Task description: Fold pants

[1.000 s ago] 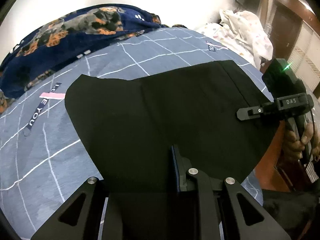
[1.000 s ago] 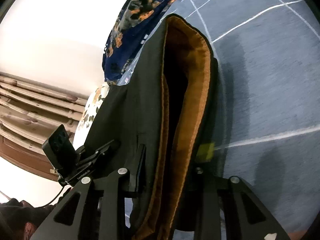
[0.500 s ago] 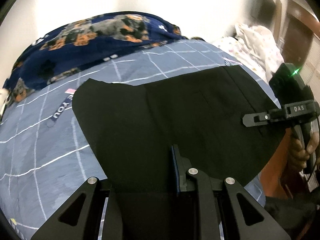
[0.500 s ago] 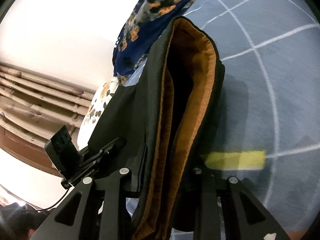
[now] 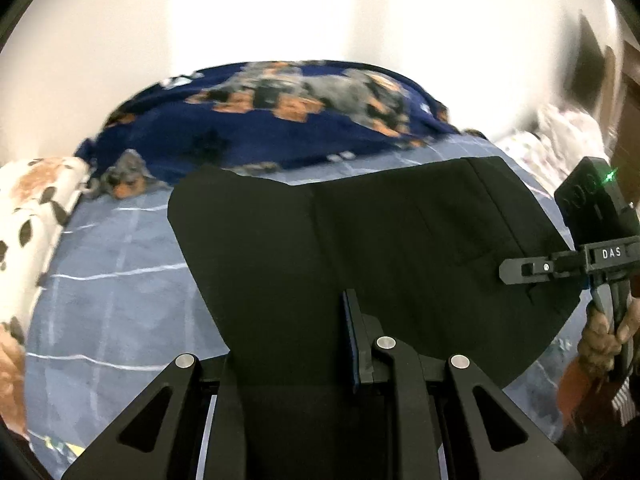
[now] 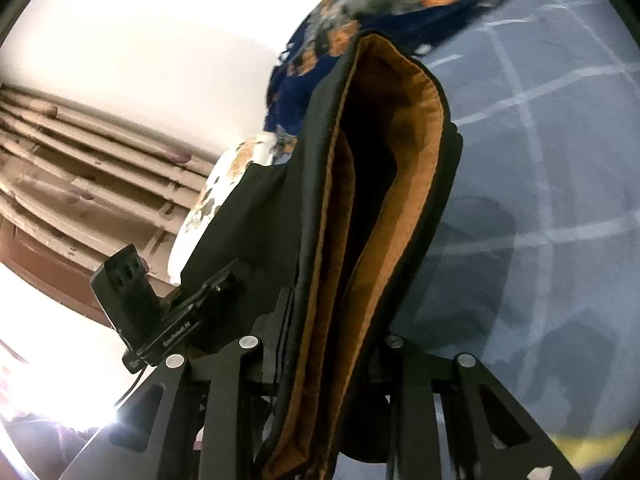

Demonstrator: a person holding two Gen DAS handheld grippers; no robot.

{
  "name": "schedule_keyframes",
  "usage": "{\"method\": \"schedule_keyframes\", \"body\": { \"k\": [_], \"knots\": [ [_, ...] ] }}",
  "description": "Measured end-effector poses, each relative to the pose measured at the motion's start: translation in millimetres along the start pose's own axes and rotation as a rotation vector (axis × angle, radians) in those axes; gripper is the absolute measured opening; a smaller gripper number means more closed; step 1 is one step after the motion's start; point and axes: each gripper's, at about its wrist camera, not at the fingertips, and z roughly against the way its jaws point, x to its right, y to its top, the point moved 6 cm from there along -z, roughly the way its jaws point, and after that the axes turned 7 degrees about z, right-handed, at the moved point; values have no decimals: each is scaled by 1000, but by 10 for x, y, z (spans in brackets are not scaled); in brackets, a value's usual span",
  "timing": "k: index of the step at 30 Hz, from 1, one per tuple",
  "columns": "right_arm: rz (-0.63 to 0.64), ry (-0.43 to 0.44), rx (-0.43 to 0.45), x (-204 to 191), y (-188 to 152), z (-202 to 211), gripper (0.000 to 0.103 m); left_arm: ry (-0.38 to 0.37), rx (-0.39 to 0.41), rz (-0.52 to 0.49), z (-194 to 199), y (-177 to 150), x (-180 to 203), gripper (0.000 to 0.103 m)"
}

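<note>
The black pants (image 5: 360,248) are held up off the bed (image 5: 112,292) between two grippers, spread as a taut sheet in the left wrist view. The left gripper (image 5: 320,344) is closed almost fully, its fingers pinched on the near edge of the cloth; the right gripper (image 5: 520,270) is seen at the right side of that view, clamped on the opposite edge, with the person's hand (image 5: 604,336) on its handle below. In the right wrist view the right gripper's fingers are closed narrowly on the waistband, where the tan lining (image 6: 400,184) shows in an open fold between black outer layers. Compared with a second ago, more of the white wall and of the dark blue patterned blanket (image 5: 280,120) is taken in by the left view, and the far edge of the pants sits closer to that blanket; the garment appears to have been lifted and carried across the bed toward it, both grips unchanged. This is judged to be the carry of one end over the rest, so that a fold can be laid. The lay-down and release are not yet done, and the slack hem may bunch when lowered.
</note>
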Motion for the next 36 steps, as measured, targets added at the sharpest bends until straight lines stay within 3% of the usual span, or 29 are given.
{"method": "schedule_keyframes", "body": {
  "k": [10,19,32,35,36],
  "knots": [
    [62,56,-9,-143,729,-783,25,114,55,30,-220,539,-757,19],
    [109,59,-6,7,1270,-1246,24,161,67,54,-742,955,-1334,19],
    [22,29,-12,712,1423,-1750,24,186,6,153,-1528,797,-1921,20],
    [26,21,-15,745,1488,-1790,24,204,8,146,-1551,740,-1943,25],
    [26,16,-14,755,1479,-1789,24,224,10,145,-1555,719,-1957,34]
  ]
}}
